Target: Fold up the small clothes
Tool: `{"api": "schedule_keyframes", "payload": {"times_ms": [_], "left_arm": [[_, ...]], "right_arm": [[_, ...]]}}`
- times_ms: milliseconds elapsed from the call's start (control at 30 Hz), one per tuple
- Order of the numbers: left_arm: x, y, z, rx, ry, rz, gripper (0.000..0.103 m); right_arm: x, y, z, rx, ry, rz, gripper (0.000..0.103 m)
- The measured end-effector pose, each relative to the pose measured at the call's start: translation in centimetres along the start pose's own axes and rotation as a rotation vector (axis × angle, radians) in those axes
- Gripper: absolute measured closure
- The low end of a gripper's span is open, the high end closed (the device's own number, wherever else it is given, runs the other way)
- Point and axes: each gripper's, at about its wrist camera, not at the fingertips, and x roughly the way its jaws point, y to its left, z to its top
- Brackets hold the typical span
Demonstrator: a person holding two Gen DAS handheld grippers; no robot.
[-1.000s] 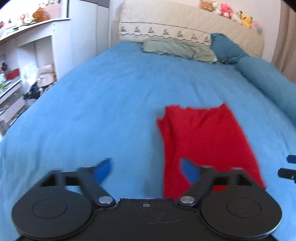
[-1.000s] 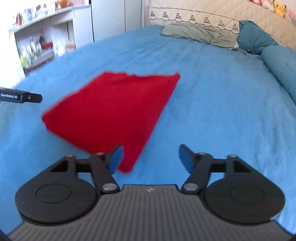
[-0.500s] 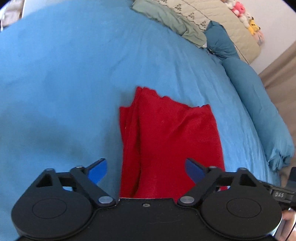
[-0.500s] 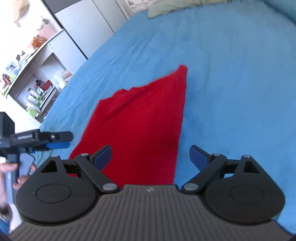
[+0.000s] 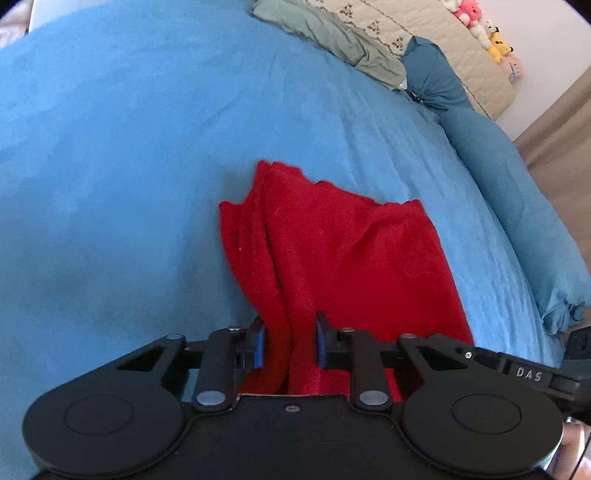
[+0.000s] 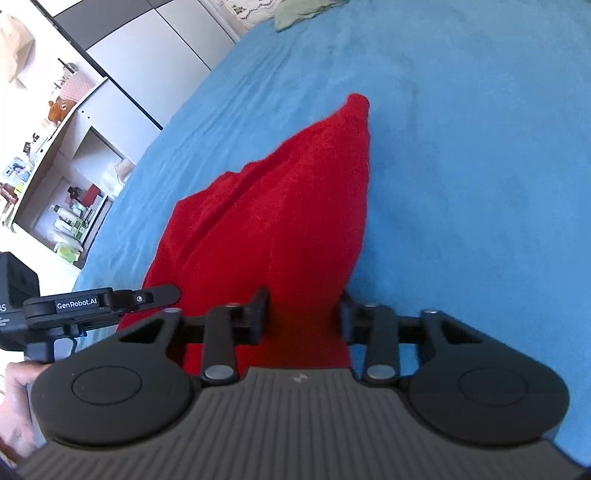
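Both my grippers, left (image 5: 289, 343) and right (image 6: 303, 314), have just been closing and now pinch the near edge of the red garment (image 5: 343, 258), one per corner, so I can carry that edge over. Garment lies on the blue bedspread (image 5: 129, 147).

Blue bedspread (image 5: 147, 166), green pillow (image 5: 332, 40), plush toys (image 5: 487, 26), cluttered white shelves (image 6: 70, 192)

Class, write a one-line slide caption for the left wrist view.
Left gripper with blue-padded fingers pinching the near edge of a rumpled red knit garment on a blue bedspread.
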Motion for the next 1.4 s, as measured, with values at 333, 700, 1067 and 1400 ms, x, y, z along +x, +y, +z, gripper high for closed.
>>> {"api": "schedule_keyframes", "payload": {"times_ms": [333,700,1067,1400], "left_arm": [[-7.3,-8.5,-3.8,0.132,-0.078,-0.025,0.078],[-7.1,-16.9,-16.3,0.198,-0.06,-0.046,0.078],[-8.1,-18.3,-20.6,0.301,-0.136,0.165,0.025],[-5.3,-16.6,-22.6,0.29,-0.109,0.29,0.024]], "right_arm": [[-11.3,2.6,-1.1,-0.136,-0.071,-0.003,0.062],[-22.7,-3.7,-10.1,-0.16,-0.056,-0.072,0.061],[-25.0,-7.6,-14.8,-0.187,-0.094,-0.14,0.013],[-24.0,-10.3,-17.6,-0.182,-0.076,-0.273,0.012]]}}
